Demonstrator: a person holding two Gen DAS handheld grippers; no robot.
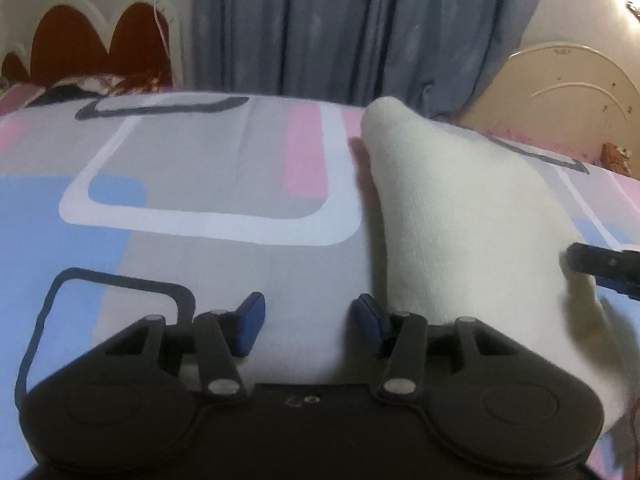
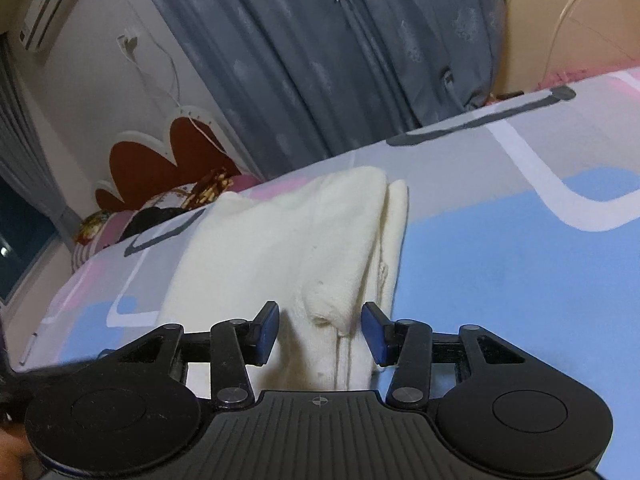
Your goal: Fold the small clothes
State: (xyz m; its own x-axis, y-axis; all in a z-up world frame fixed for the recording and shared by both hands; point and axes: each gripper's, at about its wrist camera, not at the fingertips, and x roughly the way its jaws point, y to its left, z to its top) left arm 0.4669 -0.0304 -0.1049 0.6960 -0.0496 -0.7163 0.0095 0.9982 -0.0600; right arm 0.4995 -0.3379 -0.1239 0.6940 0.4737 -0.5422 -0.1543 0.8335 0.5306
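A cream-white small garment (image 2: pixel 304 240) lies folded lengthwise on the patterned bedsheet (image 2: pixel 500 248), its layered edges showing on the right side. My right gripper (image 2: pixel 320 332) stands open over the garment's near end. A raised pucker of the cloth sits between its blue pads (image 2: pixel 266 330) and neither pad presses on it. In the left wrist view the same garment (image 1: pixel 460 216) lies to the right. My left gripper (image 1: pixel 310 324) is open over bare sheet just left of the garment's edge, with nothing between its fingers. A tip of the right gripper (image 1: pixel 600 268) shows at the right edge, over the cloth.
A grey-blue curtain (image 1: pixel 340 28) hangs behind the bed. A red and white headboard (image 1: pixel 92 44) with pillows (image 2: pixel 160 208) stands at the far left. A cream rounded board (image 1: pixel 568 84) is at the far right, and an air conditioner (image 2: pixel 56 4) is on the wall.
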